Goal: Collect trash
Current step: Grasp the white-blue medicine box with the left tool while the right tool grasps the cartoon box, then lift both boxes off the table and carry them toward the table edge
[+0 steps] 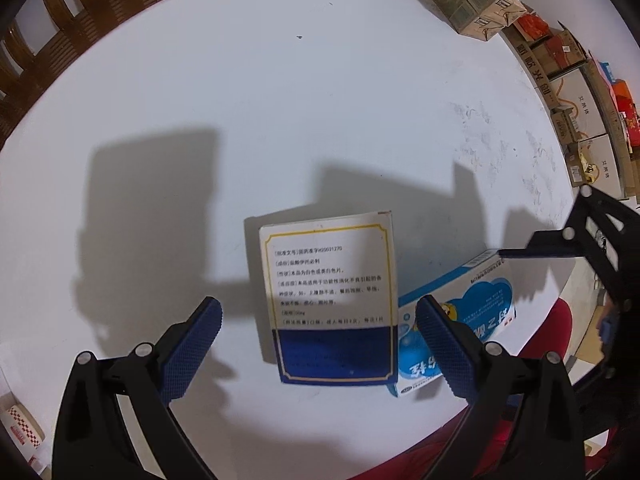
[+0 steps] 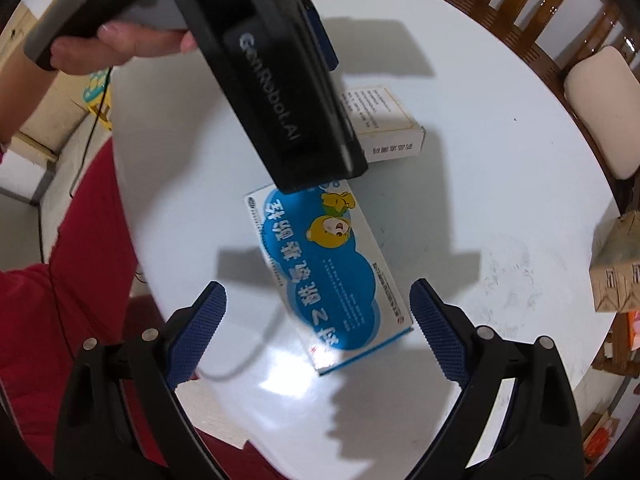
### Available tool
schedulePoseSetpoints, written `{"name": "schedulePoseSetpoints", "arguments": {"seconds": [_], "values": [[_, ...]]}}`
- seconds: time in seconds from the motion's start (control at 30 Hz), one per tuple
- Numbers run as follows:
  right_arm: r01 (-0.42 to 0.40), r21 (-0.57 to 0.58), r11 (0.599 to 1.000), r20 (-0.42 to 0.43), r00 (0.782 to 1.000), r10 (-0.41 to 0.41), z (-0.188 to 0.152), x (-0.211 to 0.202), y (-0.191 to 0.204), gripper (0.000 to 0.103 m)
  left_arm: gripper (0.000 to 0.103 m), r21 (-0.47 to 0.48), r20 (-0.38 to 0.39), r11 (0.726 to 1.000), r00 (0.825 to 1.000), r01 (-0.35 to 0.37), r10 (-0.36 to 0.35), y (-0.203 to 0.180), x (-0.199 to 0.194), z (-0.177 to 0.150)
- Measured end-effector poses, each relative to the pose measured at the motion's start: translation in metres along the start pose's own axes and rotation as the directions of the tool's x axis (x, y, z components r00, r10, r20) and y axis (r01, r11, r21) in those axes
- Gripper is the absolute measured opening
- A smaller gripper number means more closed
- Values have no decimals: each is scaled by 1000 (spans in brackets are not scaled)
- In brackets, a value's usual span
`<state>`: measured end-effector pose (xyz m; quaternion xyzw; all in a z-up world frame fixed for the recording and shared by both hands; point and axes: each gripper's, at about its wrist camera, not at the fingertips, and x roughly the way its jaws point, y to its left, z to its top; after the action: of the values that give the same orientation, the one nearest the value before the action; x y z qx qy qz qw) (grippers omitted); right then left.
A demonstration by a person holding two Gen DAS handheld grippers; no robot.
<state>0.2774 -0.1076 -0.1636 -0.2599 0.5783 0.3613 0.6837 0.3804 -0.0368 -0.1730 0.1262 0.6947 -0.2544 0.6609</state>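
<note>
Right wrist view: left gripper's body hides half the yellow-bordered box [image 2: 384, 120] at 12 o'clock; both grippers [image 1: 316, 344] [image 2: 318, 332] spread, empty.

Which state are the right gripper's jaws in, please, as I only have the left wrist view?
Observer: The right gripper has its jaws wide open, framing the blue box.
Operator: Is that box lying flat?
Observer: Yes, flat on the white table, with a cartoon bear printed on top.
Operator: And the white box?
Observer: The white box lies beyond it, partly hidden by the left gripper, and has a line of print on its side face.
</note>
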Motion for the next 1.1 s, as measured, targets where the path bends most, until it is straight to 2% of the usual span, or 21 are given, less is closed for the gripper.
{"name": "schedulePoseSetpoints", "arguments": {"seconds": [0.23, 0.3, 0.47, 0.6, 0.67, 0.73, 0.97, 1.03, 1.1], "values": [[20, 7, 1000, -15, 1000, -20, -5, 20, 1, 91, 95, -12, 11, 1000, 1000, 26, -26, 5, 9, 0], [26, 7, 1000, -15, 1000, -26, -7, 23, 4, 84, 95, -10, 17, 1000, 1000, 24, -24, 6, 10, -1], [51, 26, 998, 14, 999, -51, -9, 18, 8, 78, 93, 5, 24, 1000, 999, 23, -24, 6, 9, 0], [59, 64, 996, 35, 997, -62, -10, 15, 7, 73, 81, 13, 43, 1000, 999, 17, -17, 0, 4, 3], [66, 85, 994, 42, 997, -69, -6, 17, 2, 72, 69, 10, 49, 1000, 998, 26, -27, -2, 1, 8], [72, 109, 991, 47, 996, -77, -7, 16, 3, 71, 62, 1, 52, 999, 998, 32, -32, -1, 0, 8], [106, 219, 970, 66, 990, -123, -18, 13, 4, 66, 61, -50, 101, 998, 995, 29, -24, 4, -8, 2], [75, 266, 961, 70, 993, -97, -23, 11, 4, 65, 61, -54, 119, 998, 993, 24, -18, 2, -13, 0], [79, 289, 954, 69, 992, -103, -29, 9, 6, 65, 61, -57, 141, 998, 990, 15, -6, 0, -19, -5]]}}
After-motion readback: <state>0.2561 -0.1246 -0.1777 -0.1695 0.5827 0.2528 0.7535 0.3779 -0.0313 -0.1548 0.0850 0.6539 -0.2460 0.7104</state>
